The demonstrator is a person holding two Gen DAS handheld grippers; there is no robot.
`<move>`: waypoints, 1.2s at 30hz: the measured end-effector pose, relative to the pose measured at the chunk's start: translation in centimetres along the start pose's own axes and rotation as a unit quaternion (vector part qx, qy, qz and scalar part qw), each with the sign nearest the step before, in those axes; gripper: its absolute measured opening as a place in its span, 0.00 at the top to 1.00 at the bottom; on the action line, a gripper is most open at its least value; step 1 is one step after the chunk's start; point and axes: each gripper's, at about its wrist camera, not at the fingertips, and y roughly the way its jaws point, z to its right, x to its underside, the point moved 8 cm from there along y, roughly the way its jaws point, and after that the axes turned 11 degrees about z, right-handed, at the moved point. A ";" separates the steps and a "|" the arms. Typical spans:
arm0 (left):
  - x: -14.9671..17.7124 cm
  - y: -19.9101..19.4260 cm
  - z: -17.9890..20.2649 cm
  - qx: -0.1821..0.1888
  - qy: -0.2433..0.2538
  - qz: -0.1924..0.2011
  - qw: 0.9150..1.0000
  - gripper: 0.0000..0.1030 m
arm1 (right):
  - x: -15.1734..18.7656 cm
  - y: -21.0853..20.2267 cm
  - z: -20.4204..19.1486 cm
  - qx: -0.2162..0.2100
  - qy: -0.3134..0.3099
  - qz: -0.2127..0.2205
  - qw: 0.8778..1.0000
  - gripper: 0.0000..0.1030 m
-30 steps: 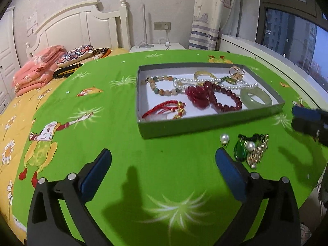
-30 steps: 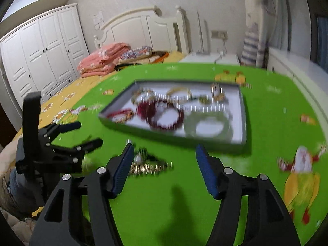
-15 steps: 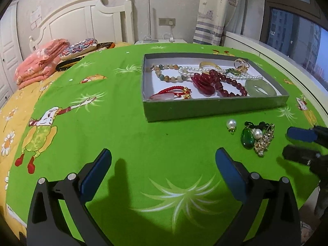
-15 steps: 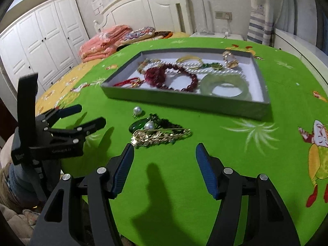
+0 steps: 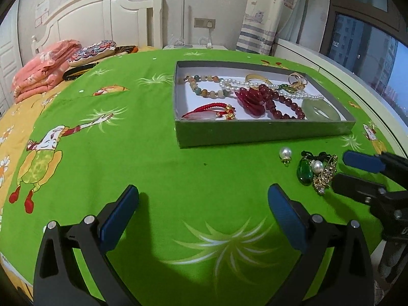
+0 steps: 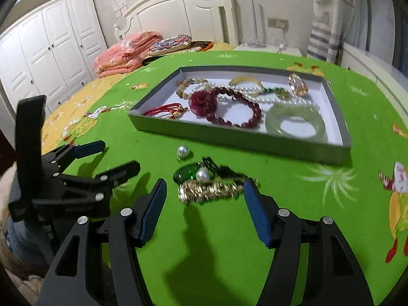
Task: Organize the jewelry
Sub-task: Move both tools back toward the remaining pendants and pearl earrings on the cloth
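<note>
Judging the gold rhinestone brooch (image 6: 209,190) tangled with a green glass pendant (image 6: 184,173) and a white pearl (image 6: 203,174) on the green bedspread (image 6: 293,216) in front of the grey cardboard tray (image 6: 239,140), I expect it light, snaggy and fragile; I'd pinch the brooch's bar. My right claw (image 6: 204,193) stands released, now straddling it, nearer than a second ago; left claw (image 5: 202,201) released, barely moved.

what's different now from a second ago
The right tool has closed in on the loose jewelry pile in front of the tray; its open fingers now flank the gold piece, nothing gripped yet. The left tool stays open and empty over the green cover. The single pearl earring, the pile and the tray's contents lie where they were.
</note>
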 end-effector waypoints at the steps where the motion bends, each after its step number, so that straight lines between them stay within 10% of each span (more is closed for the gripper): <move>1: 0.0 0.0 0.0 0.001 -0.001 0.000 1.000 0.05 | -0.1 0.2 -0.3 0.006 -0.012 -0.001 1.000 0.42; 9: 0.0 -0.1 0.0 0.007 -0.002 0.002 1.000 0.05 | 0.5 0.9 -1.3 0.060 -0.095 -0.005 0.994 0.44; 19: 0.2 0.2 0.4 -0.006 0.019 -0.013 1.000 0.05 | 1.7 -3.1 7.9 0.160 -0.010 -0.014 0.987 0.47; 25: 0.2 0.4 0.4 -0.017 0.019 -0.015 1.000 0.05 | 0.2 -2.8 5.3 0.088 0.031 0.007 0.996 0.46; 28: 0.2 0.3 0.3 -0.017 0.013 -0.016 1.000 0.05 | -1.0 -0.8 2.3 0.087 0.003 0.007 0.996 0.31; 36: 0.0 -0.4 0.5 -0.002 0.018 -0.015 1.000 0.06 | 0.1 0.9 2.5 0.124 -0.027 -0.020 0.992 0.42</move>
